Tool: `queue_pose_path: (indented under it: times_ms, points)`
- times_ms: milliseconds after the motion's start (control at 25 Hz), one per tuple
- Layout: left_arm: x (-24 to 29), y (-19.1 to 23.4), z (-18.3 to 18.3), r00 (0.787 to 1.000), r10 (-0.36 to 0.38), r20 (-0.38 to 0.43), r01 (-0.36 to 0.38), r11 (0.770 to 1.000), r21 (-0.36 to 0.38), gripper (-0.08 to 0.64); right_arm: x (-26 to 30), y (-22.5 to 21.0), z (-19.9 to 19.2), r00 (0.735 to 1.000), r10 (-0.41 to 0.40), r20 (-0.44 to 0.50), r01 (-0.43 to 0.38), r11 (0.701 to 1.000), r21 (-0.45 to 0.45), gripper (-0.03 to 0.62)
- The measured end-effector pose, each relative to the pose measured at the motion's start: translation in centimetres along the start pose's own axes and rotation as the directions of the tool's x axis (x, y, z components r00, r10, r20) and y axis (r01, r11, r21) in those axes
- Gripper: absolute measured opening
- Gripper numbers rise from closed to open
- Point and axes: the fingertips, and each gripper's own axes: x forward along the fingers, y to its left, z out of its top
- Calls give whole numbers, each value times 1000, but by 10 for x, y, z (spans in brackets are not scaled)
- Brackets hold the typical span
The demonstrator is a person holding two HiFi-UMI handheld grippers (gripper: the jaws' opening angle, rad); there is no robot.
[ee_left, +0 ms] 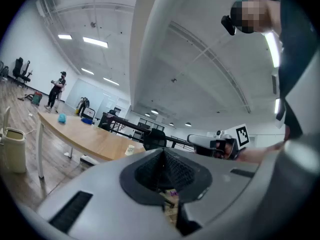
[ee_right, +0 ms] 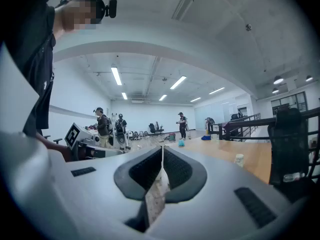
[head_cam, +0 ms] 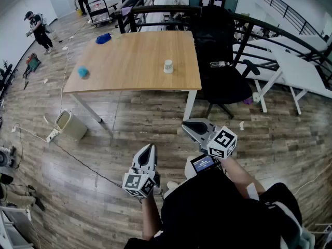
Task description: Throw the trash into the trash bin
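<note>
Nearest the lens, the left gripper (head_cam: 149,149) and the right gripper (head_cam: 187,127) are held level above the grey-brown wooden plank floor (head_cam: 129,139).

Left gripper: jaws fully closed, pads meeting, nothing gripped.

Right gripper: jaws fully closed. Its own view shows a pale speckled sliver along the seam below the pads. It cannot be determined whether this is a scrap or floor seen through the gap.

Beige rectangular plastic trash bin (head_cam: 72,128): upright on the floor, near the front left leg of the light wooden rectangular table (head_cam: 135,61), well apart from both grippers. A white power strip (head_cam: 52,135) lies just beside it.

On the table: a blue crumpled wad (head_cam: 83,71) lies near the left edge, and a white paper cup (head_cam: 168,66) stands upright near the right edge.

On the floor: a small white scrap (head_cam: 241,124) lies to the right of the right gripper.

A black office chair (head_cam: 223,82) stands at the table's right end.
</note>
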Motion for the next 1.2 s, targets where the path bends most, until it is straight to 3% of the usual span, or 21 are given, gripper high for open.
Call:
queue_pose_path:
  times_ms: [320,440,760,1000,1200]
  points:
    - [29,40,-17,999,4,-42,-7,998,-70,8,31,-48,-6,998,-64,-11,64,998,0,3]
    - [58,65,-9,998,-5,-70,3,1000,-25,8,54,-83,-9,994,-107,11,106,994,21,3]
    - [187,140,31,985,-45,-169,60,995,85,8,140,-223,-16,972,-230,42,226,970,88,3]
    - [298,182,70,965,-125,-230,155,981,119,8,192,-318,-3,951,-306,52,299,947,117,5]
    - [379,197,68,946,-190,-264,232,963,138,8,217,-383,-10,944,-330,25,325,939,116,5]
